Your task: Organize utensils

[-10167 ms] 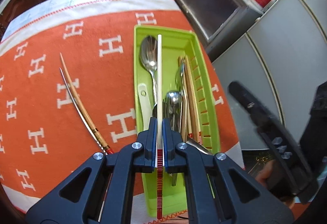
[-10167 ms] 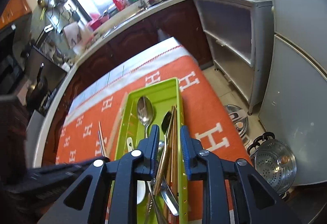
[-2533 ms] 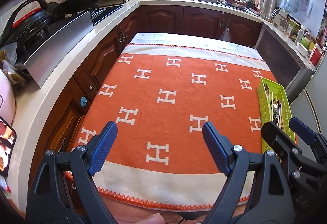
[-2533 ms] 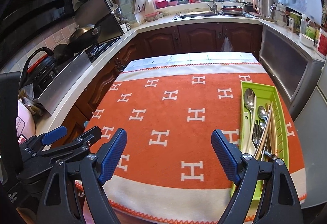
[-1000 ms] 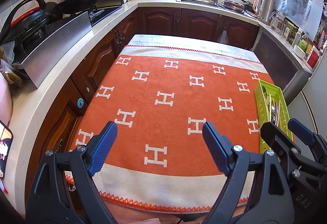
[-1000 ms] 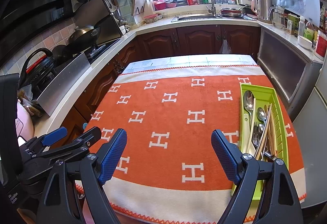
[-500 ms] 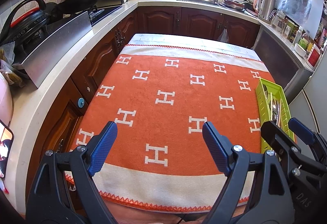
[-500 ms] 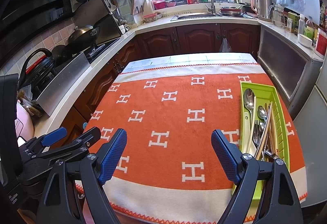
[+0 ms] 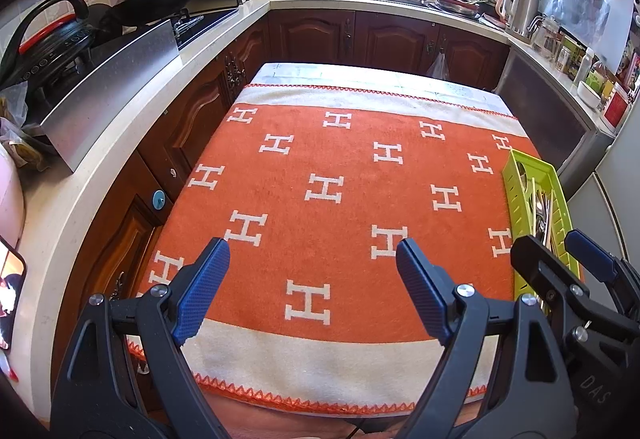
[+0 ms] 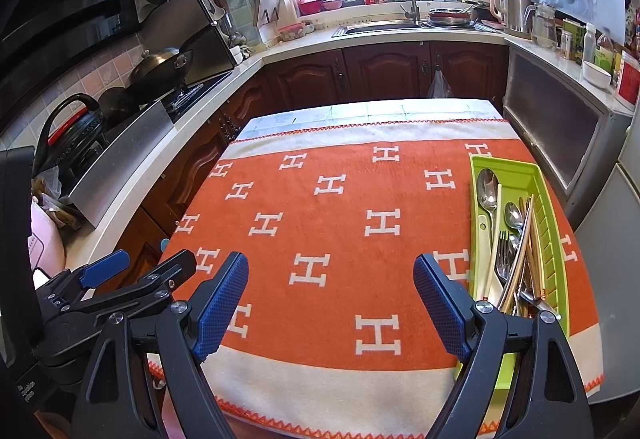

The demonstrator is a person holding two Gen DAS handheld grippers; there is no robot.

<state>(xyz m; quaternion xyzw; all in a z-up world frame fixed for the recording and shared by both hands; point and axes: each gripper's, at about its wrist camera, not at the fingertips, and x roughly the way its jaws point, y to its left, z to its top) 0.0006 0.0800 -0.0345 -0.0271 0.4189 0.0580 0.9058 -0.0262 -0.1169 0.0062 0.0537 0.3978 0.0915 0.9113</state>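
**Both claws pulled back, every utensil in the tray**

The desk (image 10: pixel 280 379) carries an orange cloth (image 10: pixel 340 223) patterned with white "H" letters, and its open surface is now bare of cutlery; ten seconds ago chopsticks lay loose on it and the left claw pinched another over the tray. The green tray (image 10: pixel 554 223) sits at the cloth's right edge, holding the utensils (image 10: pixel 506 247): spoons, a fork and chopsticks lying lengthwise. That suggests the organizing is finished or nearly so.

The left claw (image 9: pixel 312 287) and right claw (image 10: pixel 330 297) both hover at the near edge, spread wide and gripping nothing, barely shifted over the last seconds.

Readable writing is scant: "DAS" on the right claw's body in the left view; bottle labels on the counter are too small to read.
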